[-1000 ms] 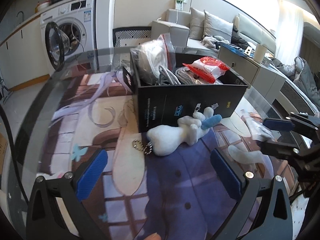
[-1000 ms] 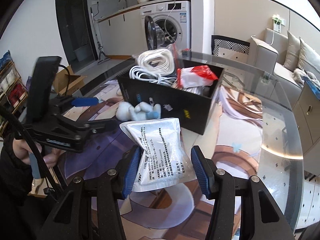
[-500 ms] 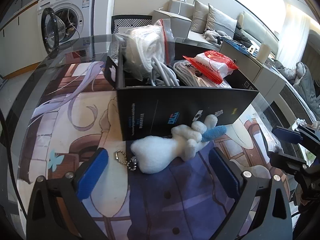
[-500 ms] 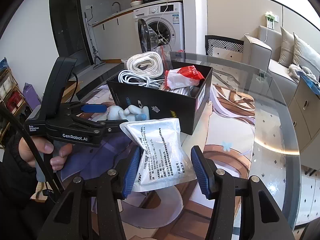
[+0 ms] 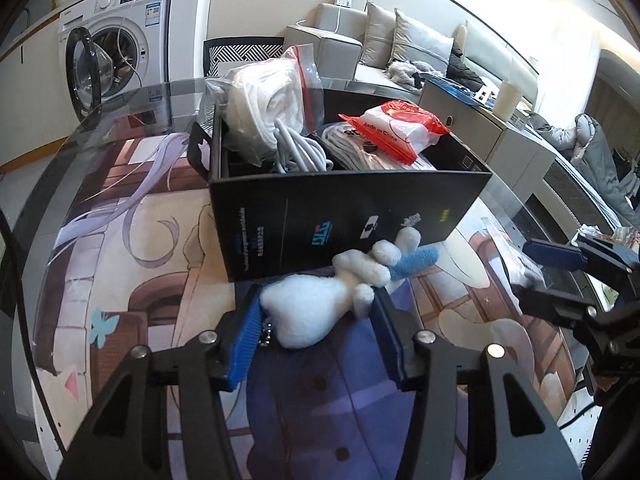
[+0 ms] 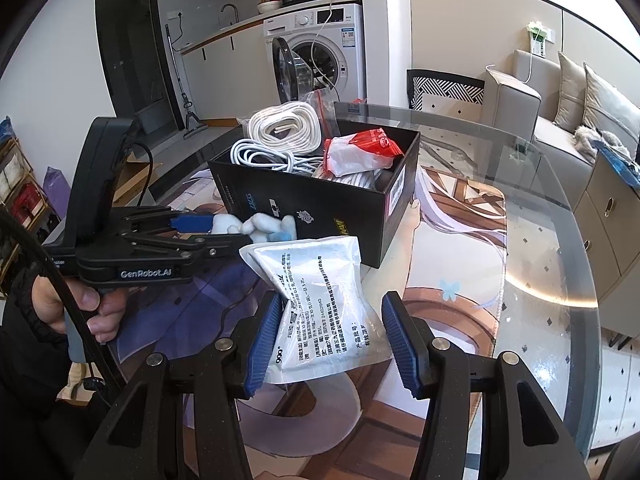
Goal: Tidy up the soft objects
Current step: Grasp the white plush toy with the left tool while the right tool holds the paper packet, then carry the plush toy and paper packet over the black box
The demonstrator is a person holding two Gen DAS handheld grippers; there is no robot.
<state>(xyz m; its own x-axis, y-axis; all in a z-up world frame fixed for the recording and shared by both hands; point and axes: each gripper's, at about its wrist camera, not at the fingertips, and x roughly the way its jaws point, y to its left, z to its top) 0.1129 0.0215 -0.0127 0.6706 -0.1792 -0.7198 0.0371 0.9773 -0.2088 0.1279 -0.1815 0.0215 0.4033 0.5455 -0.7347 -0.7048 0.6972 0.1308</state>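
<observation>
A white plush toy (image 5: 304, 312) with a blue scrap and a key chain lies on the printed mat, against the front wall of a black box (image 5: 352, 208). My left gripper (image 5: 316, 336) straddles the toy. Its jaws are closing and both blue pads touch the toy's sides. In the right wrist view the plush toy (image 6: 264, 226) shows beside the left gripper (image 6: 200, 228). My right gripper (image 6: 332, 340) is shut on a white printed packet (image 6: 320, 304) and holds it above the mat, to the right of the box (image 6: 320, 208).
The box holds a bagged white rope (image 5: 264, 108), grey cable (image 5: 300, 156) and a red-and-white packet (image 5: 392, 128). The mat covers a round glass table (image 6: 552, 280). A hand (image 6: 88, 300) holds the left gripper. Behind stand a washing machine (image 6: 320, 52) and a sofa (image 5: 400, 48).
The left gripper's jaws have come in from wide open onto the plush toy, and it has moved closer to the box. The right gripper holds the packet as before.
</observation>
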